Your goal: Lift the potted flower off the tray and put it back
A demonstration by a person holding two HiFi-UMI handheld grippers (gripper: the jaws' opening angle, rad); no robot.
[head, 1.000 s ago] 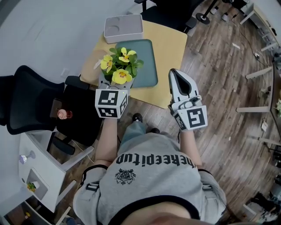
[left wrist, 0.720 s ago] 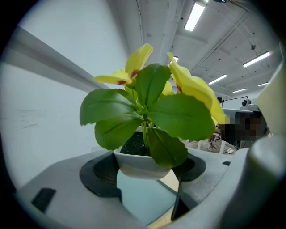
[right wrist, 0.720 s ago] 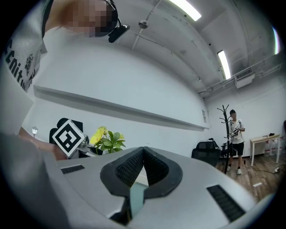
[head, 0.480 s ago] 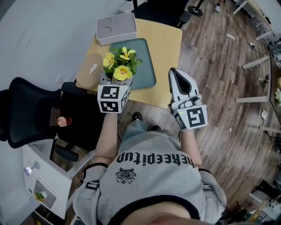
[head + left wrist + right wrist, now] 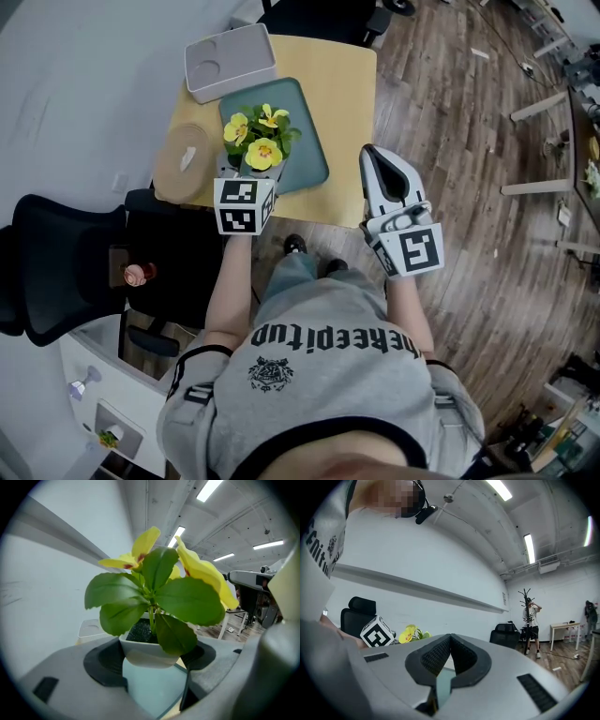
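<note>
The yellow table carried a teal tray, and the potted flower stood over the tray's near left corner; whether it touched the tray could not be told. The left gripper pinched it by the pot's sides. The right gripper, pressed together and empty, hung by the table's near right corner.

pot: head view, mostly under leaves and left gripper | chair: cut off left

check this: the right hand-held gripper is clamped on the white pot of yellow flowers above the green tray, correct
No: the left hand-held gripper is clamped on the white pot of yellow flowers above the green tray, as the left gripper view shows.
</note>
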